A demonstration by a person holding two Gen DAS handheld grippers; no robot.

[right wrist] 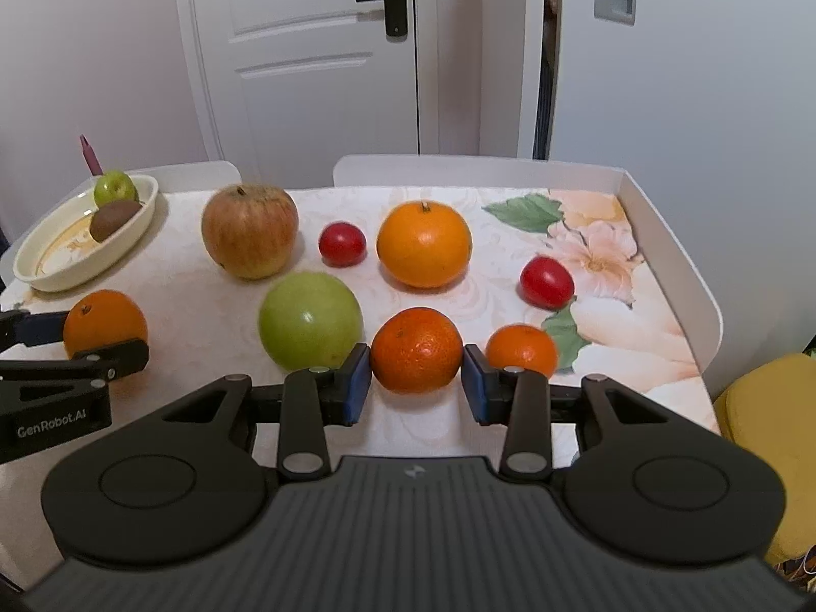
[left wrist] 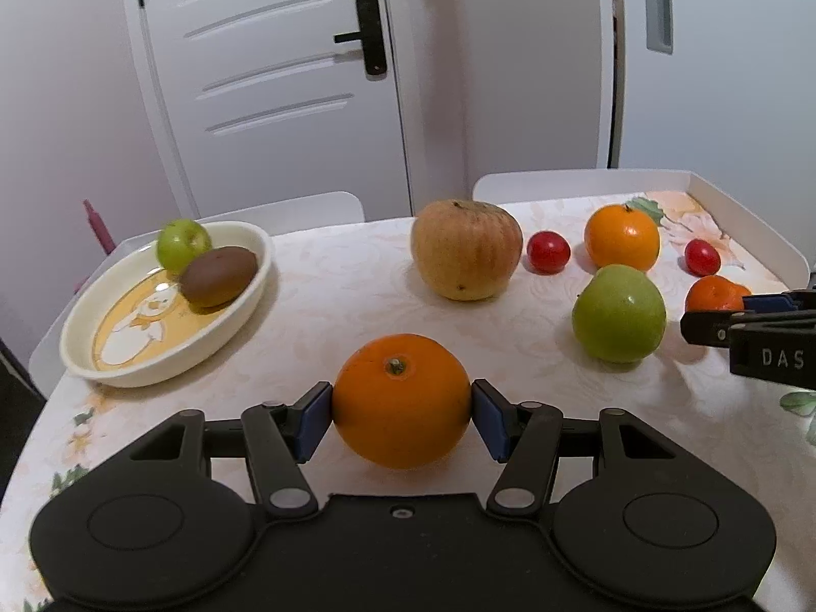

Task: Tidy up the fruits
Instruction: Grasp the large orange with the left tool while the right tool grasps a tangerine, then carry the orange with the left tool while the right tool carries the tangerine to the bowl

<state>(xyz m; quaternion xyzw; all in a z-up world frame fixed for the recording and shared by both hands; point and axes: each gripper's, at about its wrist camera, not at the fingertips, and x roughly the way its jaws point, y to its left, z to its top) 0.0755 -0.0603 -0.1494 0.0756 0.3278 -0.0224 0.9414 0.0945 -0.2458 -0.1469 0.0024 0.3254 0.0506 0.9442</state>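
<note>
**Technician A:** The left gripper (left wrist: 402, 410) was clamped on an orange (left wrist: 401, 400), both blue pads pressed against its sides at the widest girth, low over the table (left wrist: 331, 275). The right gripper (right wrist: 416, 375) was closed on a mandarin (right wrist: 416, 349) at the table's near right; its pads met the peel on both sides.

**Technician B:** How was the fruit judged to handle?

**Technician A:** The orange appeared firm and moderately heavy, with a waxy, rounded peel likely to roll or slip if gripped off-centre. The recommended hold was across the equator, stem upward, as shown. The mandarin looked lighter and softer, so excess pressure risked bruising. The cherry tomatoes (right wrist: 342, 244) seemed the most fragile and smoothest.

**Technician B:** What was the count?

**Technician A:** The dish (left wrist: 81, 352) at the far left held two items: one small green fruit (left wrist: 182, 244) and one kiwi (left wrist: 219, 275). Outside the dish were two large oranges, the second orange (right wrist: 424, 245) resting toward the back; two mandarins, the second mandarin (right wrist: 521, 349) just beside the right gripper; one large yellowish apple (right wrist: 250, 229); one green apple (right wrist: 310, 320); and two cherry tomatoes.

**Technician B:** So eight pieces remained outside the dish?

**Technician A:** Yes, two of them already in the grippers.
</note>
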